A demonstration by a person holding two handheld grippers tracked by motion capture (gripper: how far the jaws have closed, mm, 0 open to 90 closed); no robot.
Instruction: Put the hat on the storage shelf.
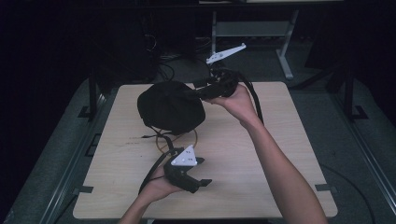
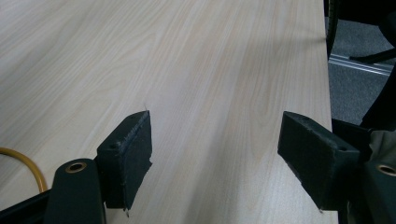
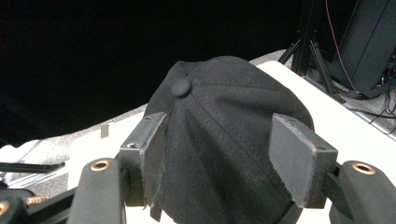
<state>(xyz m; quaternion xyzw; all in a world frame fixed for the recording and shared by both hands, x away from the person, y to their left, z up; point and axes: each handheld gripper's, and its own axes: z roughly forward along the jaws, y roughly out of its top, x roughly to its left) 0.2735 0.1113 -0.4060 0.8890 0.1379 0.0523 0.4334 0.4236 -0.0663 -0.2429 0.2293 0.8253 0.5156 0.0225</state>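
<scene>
A dim lab or recording studio: a bare, pale wood-grain laminate table [image 1: 280, 154] stands on grey carpet. Behind the table, dark stands, tangled black cables [image 1: 161, 58] and a grey metal desk frame [image 1: 285, 51] crowd the unlit background.

cap [image 3: 224, 140]: black woven cloth, matt, stitched seams, cloth-covered top button
table [image 2: 187, 56]: pale wood-grain top, smooth, faint sheen
right gripper [image 3: 219, 154]: matt black pads, rough and frayed at edges; brass-coloured screw eyelets
left gripper [image 2: 215, 154]: same matt black pads
cable [image 2: 23, 161]: yellow, smooth plastic
</scene>
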